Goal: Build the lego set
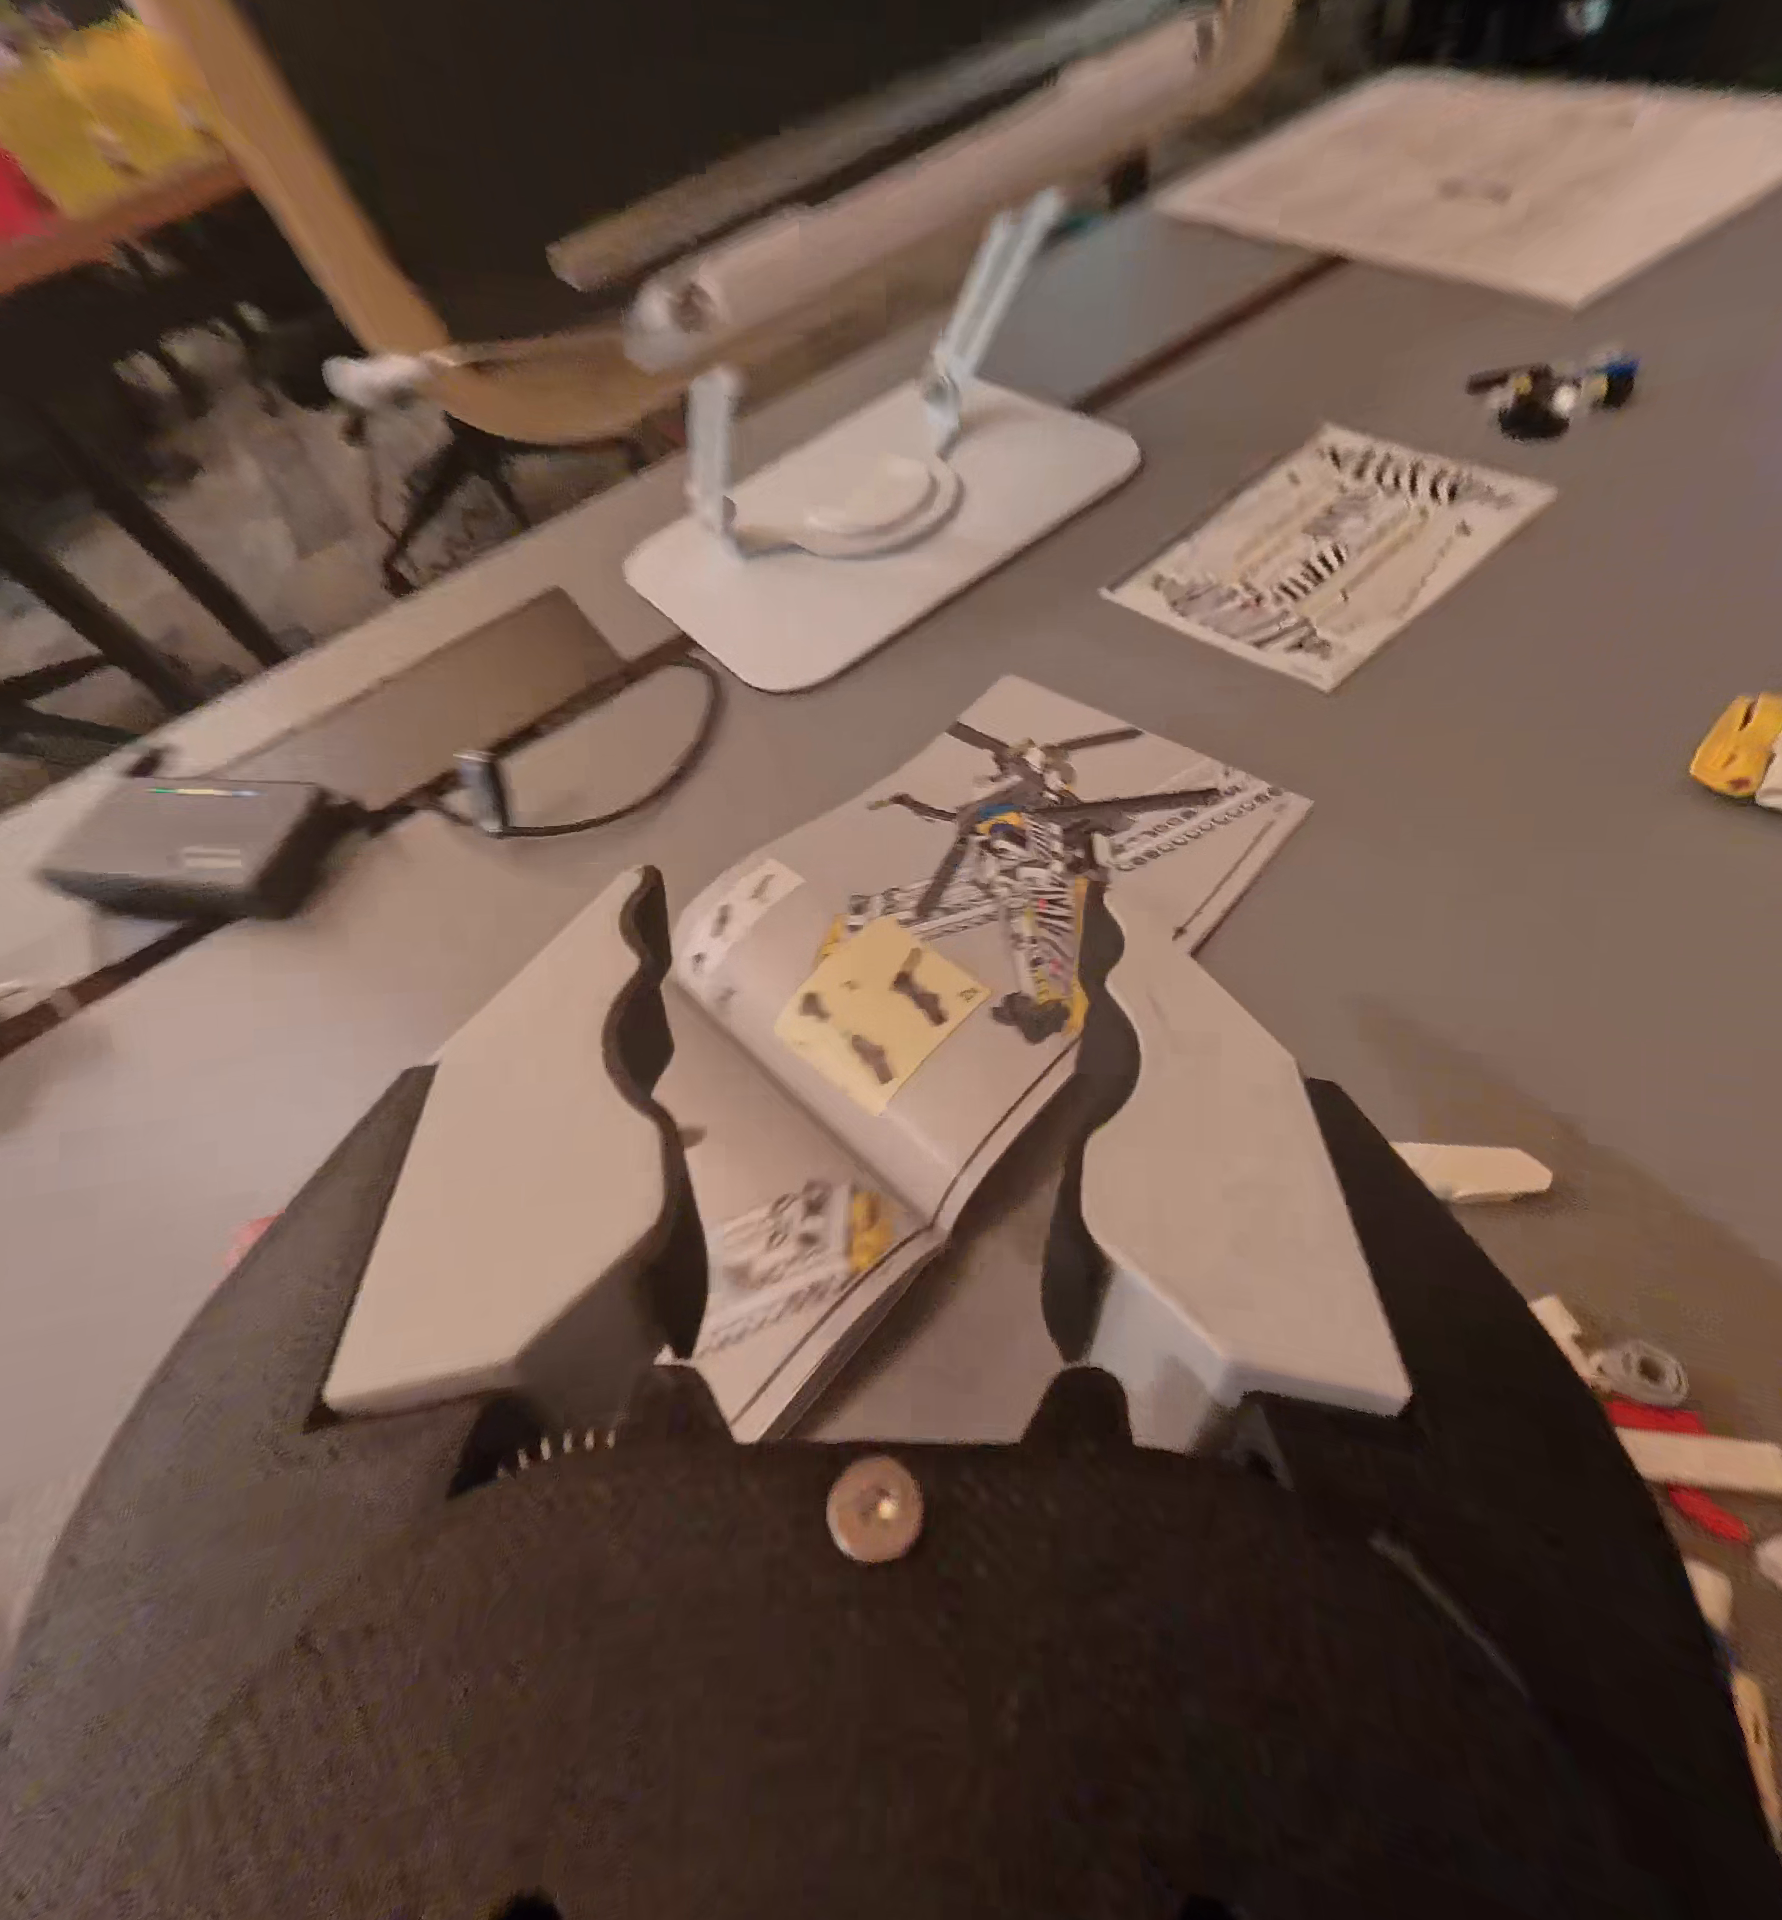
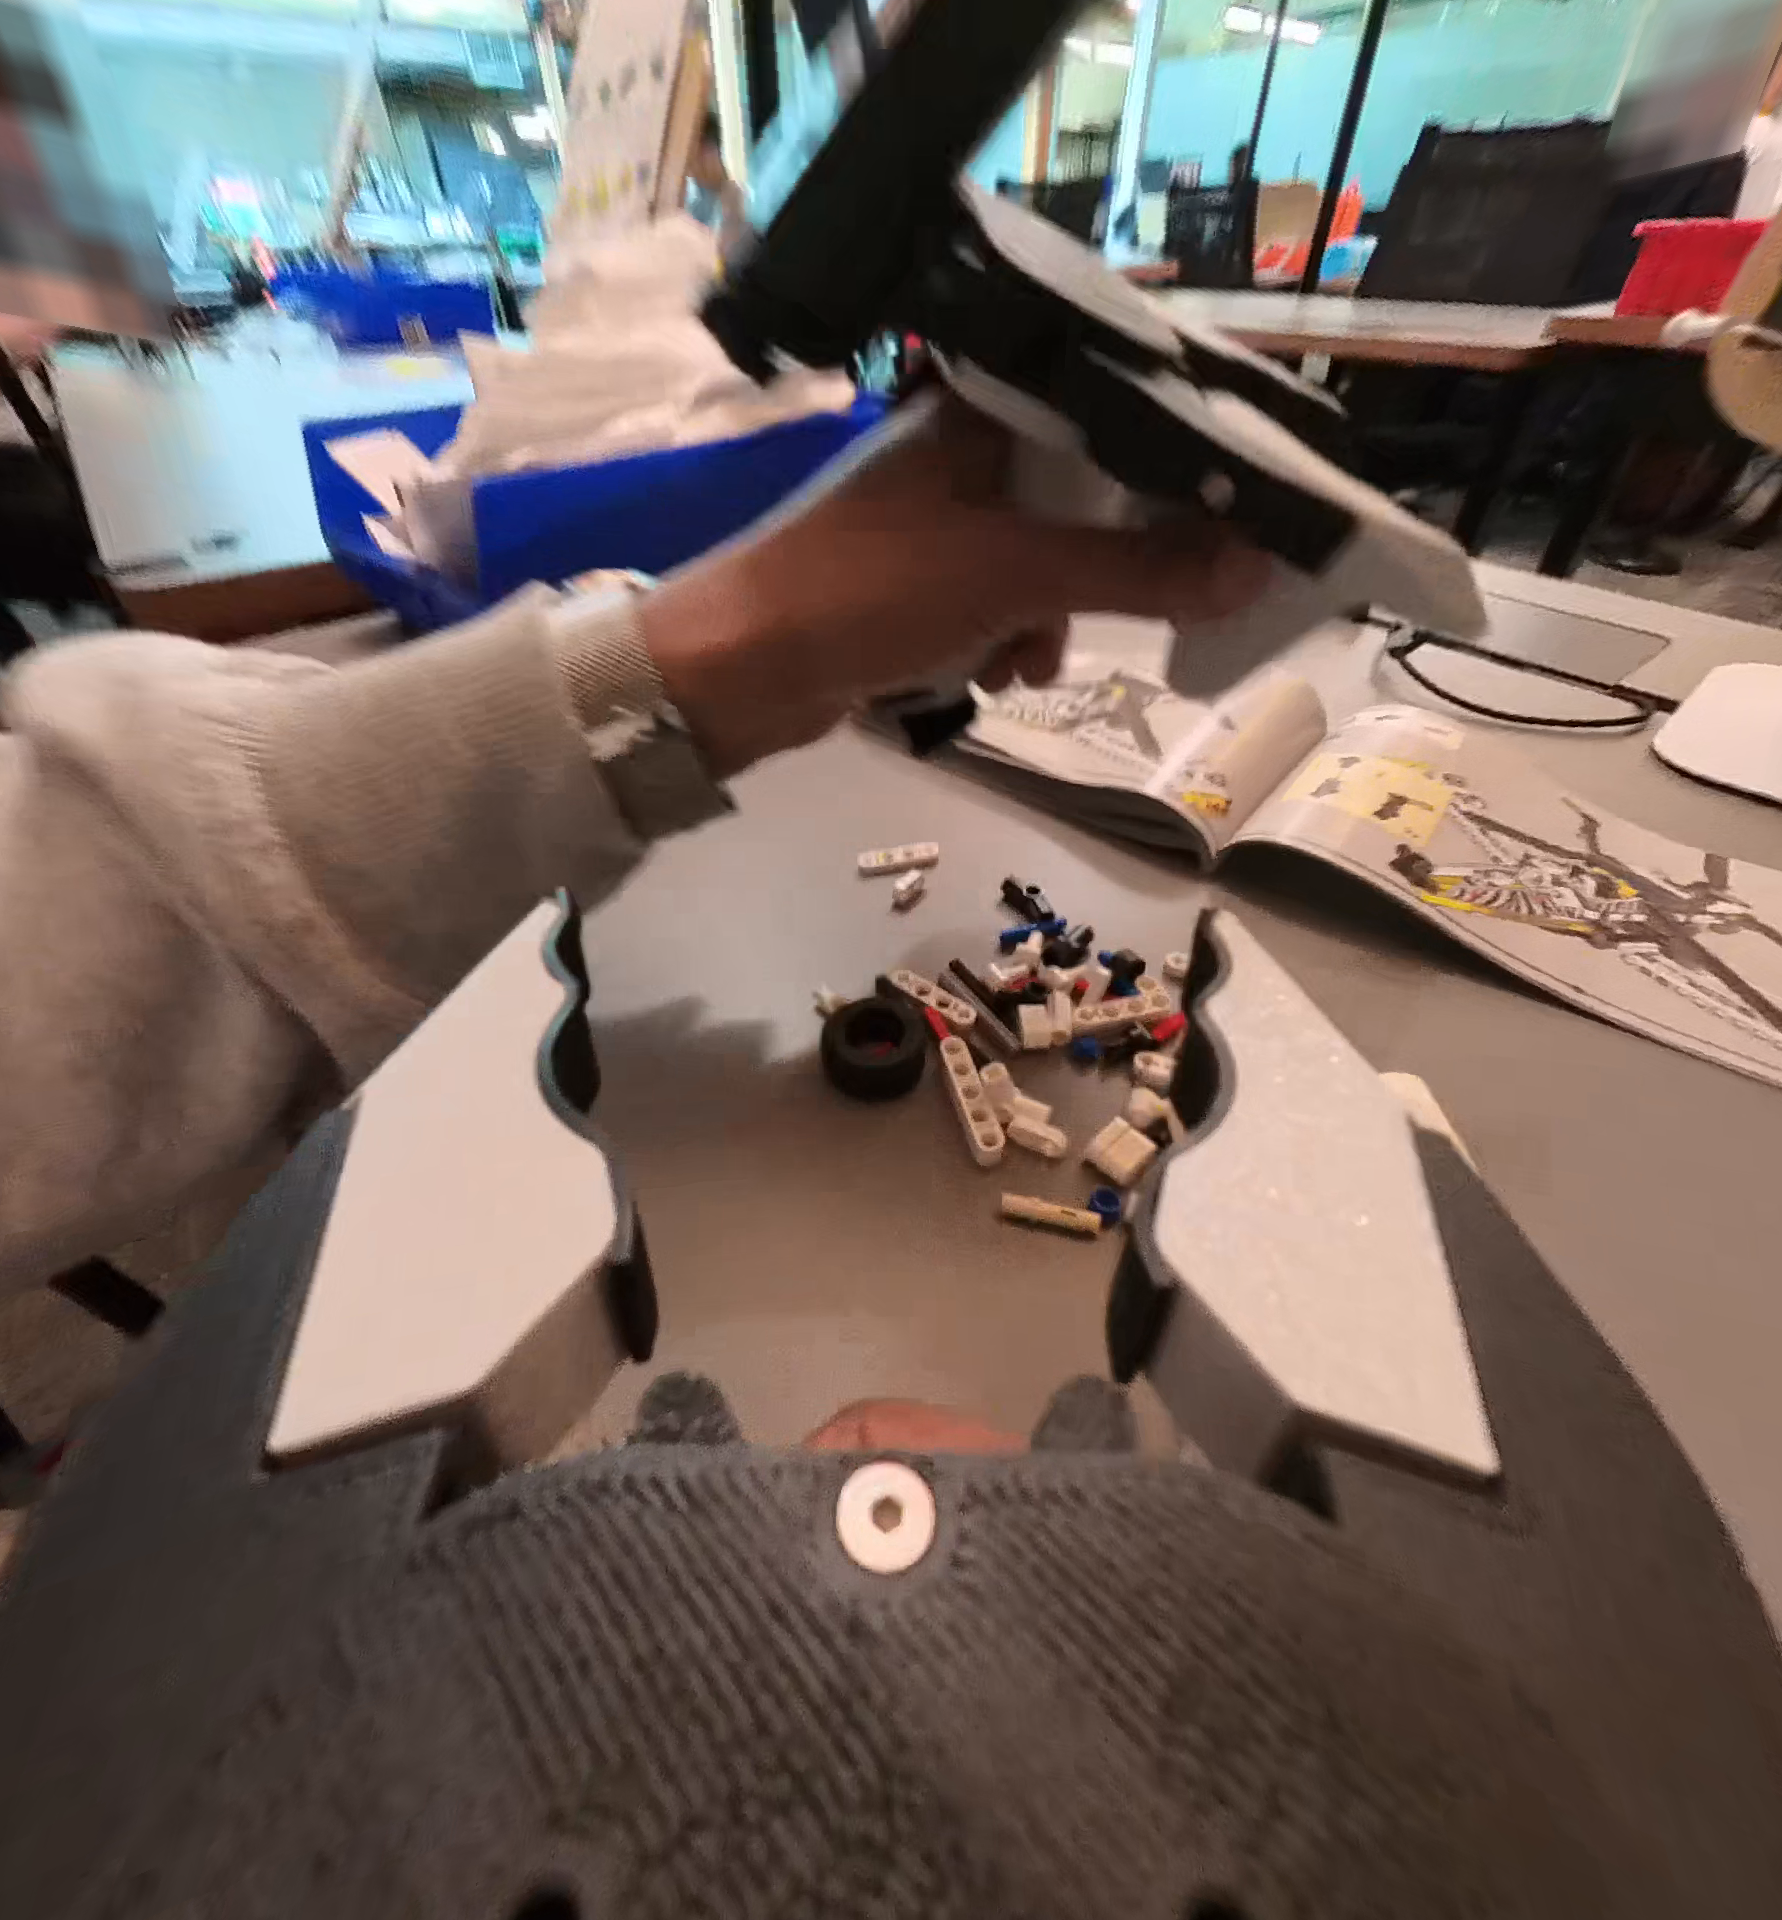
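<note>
**Grey table, both grippers empty over booklet and loose parts**

Grey table surface (image 1: 1489, 935) is carrying all the set's items. The left gripper (image 1: 882, 914) is hovering above the open instruction booklet (image 1: 980, 935), its two white fingers standing apart with nothing between them; the booklet's helicopter drawing is showing through the gap. A sticker sheet (image 1: 1328, 556) is lying beyond the booklet, and a white lamp base (image 1: 866, 561) is standing to its left. A small dark sub-assembly (image 1: 1552, 395) is sitting far off near the table's back, and a yellow and white part (image 1: 1770, 769) is lying at the right edge.

The right gripper (image 2: 882, 935) is likewise spread open and holding nothing. It is pointing down at the pile of lego pieces (image 2: 1032, 1039), which is lying on the table directly between and beyond its fingertips; a black tyre (image 2: 871, 1044) is resting at the pile's left side. In the right wrist view the person's hand (image 2: 866, 613), in a pale sleeve, is gripping the left gripper's handle above the booklet. A blue bin (image 2: 575, 509) of white bags is sitting behind. Both views are motion-blurred.
</note>
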